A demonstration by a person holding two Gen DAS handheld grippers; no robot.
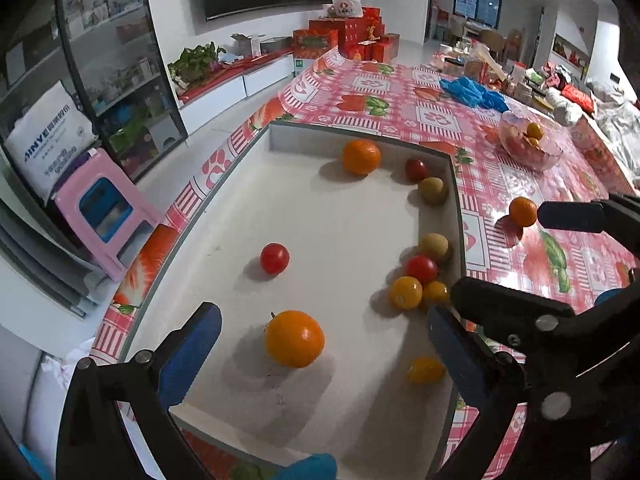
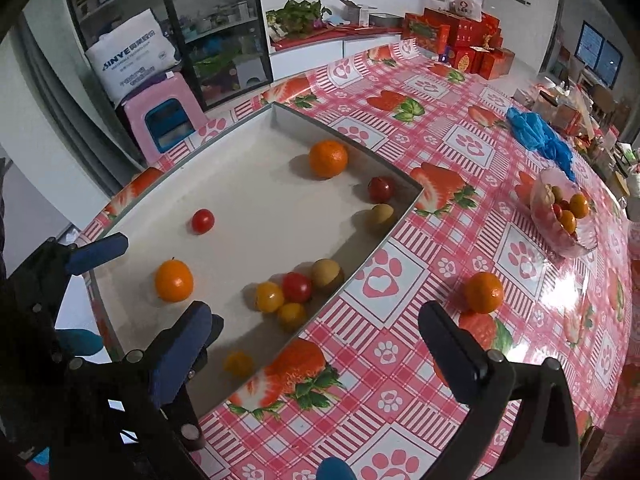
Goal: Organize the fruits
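Observation:
A white tray (image 1: 352, 432) holds several fruits: a near orange (image 1: 294, 344), a far orange (image 1: 361, 157), a red tomato (image 1: 274, 258) and a cluster of small red, yellow and tan fruits (image 1: 420, 280) by its right wall. My left gripper (image 1: 320, 348) is open above the tray, its fingers either side of the near orange, apart from it. My right gripper (image 2: 316, 344) is open and empty over the tray's right wall. A loose orange (image 2: 483, 292) lies on the tablecloth beyond it. A pink glass bowl (image 2: 560, 236) holds several small fruits.
A pink strawberry-patterned cloth (image 2: 420, 128) covers the table. Blue plastic gloves (image 2: 536, 132) lie at the far right. Red gift boxes (image 2: 460, 40) stand past the table's far end. A pink stool (image 2: 164, 116) stands off the table's left edge.

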